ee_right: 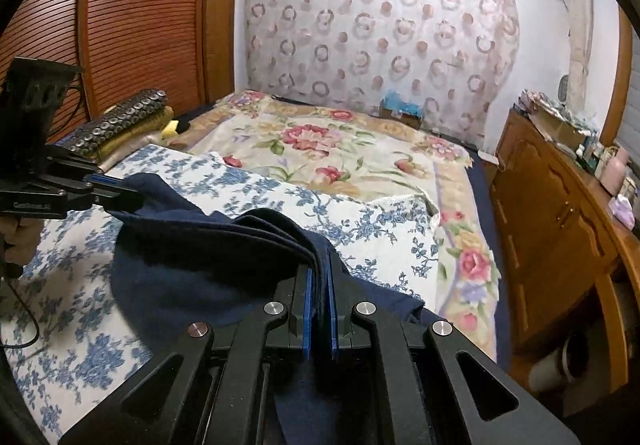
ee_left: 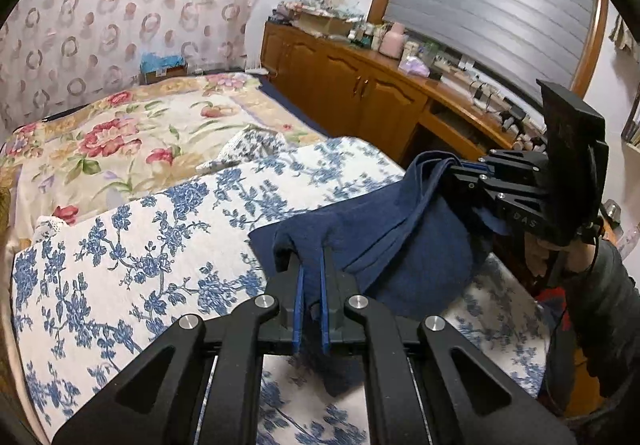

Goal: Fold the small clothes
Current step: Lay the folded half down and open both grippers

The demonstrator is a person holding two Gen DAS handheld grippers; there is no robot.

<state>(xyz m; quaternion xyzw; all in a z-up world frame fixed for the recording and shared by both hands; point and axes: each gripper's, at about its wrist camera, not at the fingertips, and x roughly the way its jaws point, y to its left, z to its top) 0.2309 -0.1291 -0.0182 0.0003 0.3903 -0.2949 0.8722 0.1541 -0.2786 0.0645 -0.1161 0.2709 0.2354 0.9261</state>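
A dark navy garment hangs slack between my two grippers above the blue-flowered bedspread. My left gripper is shut on one bunched corner of the cloth, which runs between its blue pads. In the same view my right gripper is at the right, shut on the folded opposite edge. From the right wrist, the navy garment sags to the left, my right gripper clamps several layers of it, and my left gripper pinches the far corner at the left.
A red-flowered cover lies over the far half of the bed. A wooden cabinet crowded with bottles runs along the right side. Folded textiles are stacked at the bed's left edge before a slatted wooden door.
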